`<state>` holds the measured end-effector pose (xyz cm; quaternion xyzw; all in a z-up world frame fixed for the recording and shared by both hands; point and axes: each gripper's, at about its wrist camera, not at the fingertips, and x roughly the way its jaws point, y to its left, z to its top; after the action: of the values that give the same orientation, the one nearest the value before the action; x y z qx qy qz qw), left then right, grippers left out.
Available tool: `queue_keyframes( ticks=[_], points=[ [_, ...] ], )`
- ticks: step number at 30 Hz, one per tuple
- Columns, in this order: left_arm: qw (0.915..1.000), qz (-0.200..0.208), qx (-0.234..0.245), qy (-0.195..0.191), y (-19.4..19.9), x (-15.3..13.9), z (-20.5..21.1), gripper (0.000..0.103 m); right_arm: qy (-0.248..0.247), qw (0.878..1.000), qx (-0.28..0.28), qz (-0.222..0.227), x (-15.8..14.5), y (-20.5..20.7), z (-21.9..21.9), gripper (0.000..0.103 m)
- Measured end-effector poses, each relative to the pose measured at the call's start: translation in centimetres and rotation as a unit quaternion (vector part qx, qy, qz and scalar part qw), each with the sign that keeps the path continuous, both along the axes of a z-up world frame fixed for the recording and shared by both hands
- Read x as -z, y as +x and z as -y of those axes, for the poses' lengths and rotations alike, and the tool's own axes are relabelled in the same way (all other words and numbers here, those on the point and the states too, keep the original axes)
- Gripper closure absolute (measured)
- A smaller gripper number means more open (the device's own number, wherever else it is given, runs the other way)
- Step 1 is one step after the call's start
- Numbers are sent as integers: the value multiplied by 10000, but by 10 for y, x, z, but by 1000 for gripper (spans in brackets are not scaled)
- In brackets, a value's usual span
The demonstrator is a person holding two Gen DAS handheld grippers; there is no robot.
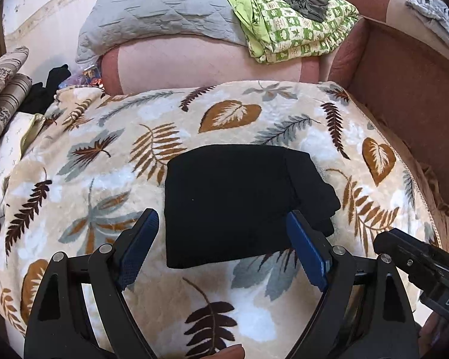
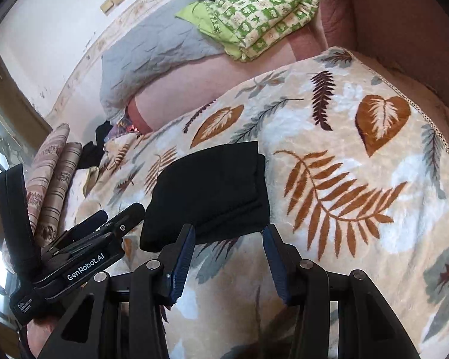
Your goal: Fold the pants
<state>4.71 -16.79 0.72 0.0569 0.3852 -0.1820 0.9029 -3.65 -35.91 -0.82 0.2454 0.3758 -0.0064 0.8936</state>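
One pair of black pants (image 1: 233, 206), folded into a compact rectangle, is laid on the leaf-patterned blanket (image 1: 104, 155). Left gripper (image 1: 224, 230): fingers spread wide, nothing held. Right gripper (image 2: 229, 239): fingers half parted, empty.

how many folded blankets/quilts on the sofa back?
2. A grey quilted blanket drapes over the pink sofa backrest toward the left; a green-and-cream patterned quilt sits to its right, a dark garment on top. More may lie out of view.

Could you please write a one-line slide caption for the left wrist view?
Open left tool poised over folded black pants lying on a leaf-print blanket.
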Motion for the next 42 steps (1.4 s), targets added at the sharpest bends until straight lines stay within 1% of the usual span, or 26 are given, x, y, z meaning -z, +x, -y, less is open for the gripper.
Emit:
queue_keyframes(
  ticks=[7,11,17,20,21,22,23,26,28,29,30,31,32,33,34,35,36,37,38,39,40,41,42],
  points=[
    [9996,-230,95,-108,6,7,2,16,35,9999,27,-96,4,4,3,57],
    [9994,-279,91,-175,7,7,1,16,59,9999,15,-149,5,6,4,57],
    [9976,-220,36,-663,9,-5,-17,16,79,9998,43,-149,6,5,5,57],
    [9954,57,-67,-957,8,-19,-33,16,95,9998,56,-163,7,6,6,57],
    [9941,118,-118,-1073,9,-22,-40,14,106,9998,55,-181,8,7,7,57],
    [9928,141,-139,-1182,11,-24,-46,5,126,9997,45,-194,9,7,7,57],
    [9909,121,-179,-1326,15,-26,-53,0,150,9997,-10,-202,9,9,7,57],
    [9803,-284,-401,-1911,33,-24,-76,0,298,9990,-294,-173,8,19,7,58],
    [9694,-750,-445,-2293,52,-19,-85,0,259,9993,-239,-161,6,31,8,58],
    [9642,-931,-521,-2428,61,-16,-87,1,315,9992,-193,-173,7,41,10,58],
    [9601,-1143,-684,-2459,72,-10,-90,1,303,9992,-121,-209,7,48,10,58],
    [9586,-1322,-787,-2396,79,-4,-90,1,137,9996,-61,-250,8,58,8,58],
    [9593,-1438,-779,-2303,86,3,-87,1,-11,9995,-71,-310,8,65,5,58],
    [9631,-1487,-689,-2134,91,12,-82,1,-233,9987,-137,-432,11,76,-1,58],
    [9652,-1630,-621,-1948,94,23,-77,1,-427,9977,-227,-474,14,84,-6,58],
    [9637,-1929,-549,-1761,97,37,-70,1,-585,9963,-332,-532,19,93,-12,58],
    [9629,-2058,-467,-1683,97,45,-66,1,-632,9953,-419,-599,24,99,-16,58],
    [9641,-2153,-367,-1507,96,51,-58,1,-682,9938,-538,-695,30,104,-20,58],
    [9651,-2183,-282,-1421,96,54,-53,1,-701,9915,-646,-884,38,110,-23,57],
    [9644,-2220,-166,-1425,95,56,-48,1,-787,9877,-716,-1148,47,116,-27,57],
    [9605,-2360,13,-1471,96,60,-41,1,-934,9843,-760,-1292,51,118,-31,57],
    [9552,-2547,130,-1499,96,67,-36,1,-1031,9829,-779,-1310,51,120,-33,56],
    [9447,-2932,238,-1450,97,81,-29,1,-1197,9802,-809,-1356,52,120,-38,56]
  ],
)
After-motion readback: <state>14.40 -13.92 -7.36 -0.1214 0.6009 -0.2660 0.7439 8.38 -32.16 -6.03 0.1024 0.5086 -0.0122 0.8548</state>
